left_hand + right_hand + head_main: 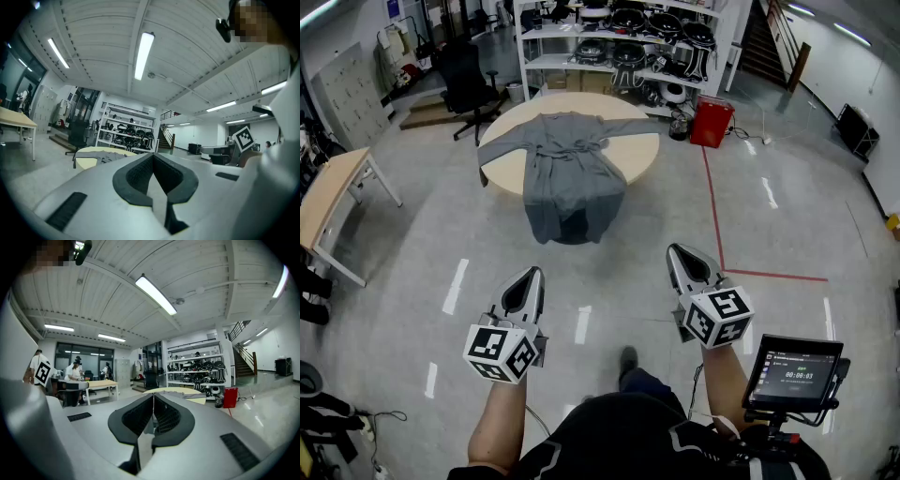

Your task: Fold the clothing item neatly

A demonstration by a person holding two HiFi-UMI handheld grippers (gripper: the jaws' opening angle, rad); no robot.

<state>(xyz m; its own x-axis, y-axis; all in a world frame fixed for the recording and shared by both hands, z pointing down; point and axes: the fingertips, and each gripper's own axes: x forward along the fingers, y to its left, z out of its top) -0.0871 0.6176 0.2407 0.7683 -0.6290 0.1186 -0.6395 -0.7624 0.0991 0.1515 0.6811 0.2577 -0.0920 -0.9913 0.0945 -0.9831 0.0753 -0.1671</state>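
Note:
A grey robe-like garment (567, 173) lies spread on a round beige table (637, 155), its lower part hanging over the near edge. It shows far off in the left gripper view as the garment (110, 157) and in the right gripper view as the garment (180, 393). My left gripper (528, 276) and right gripper (678, 251) are held level over the floor, well short of the table. Both are shut with nothing between the jaws.
A black office chair (469, 84) stands behind the table on the left. Metal shelves with gear (623, 37) and a red box (711, 122) are at the back. A wooden desk (328, 202) is at the left. A tablet screen (795, 372) sits near my right arm.

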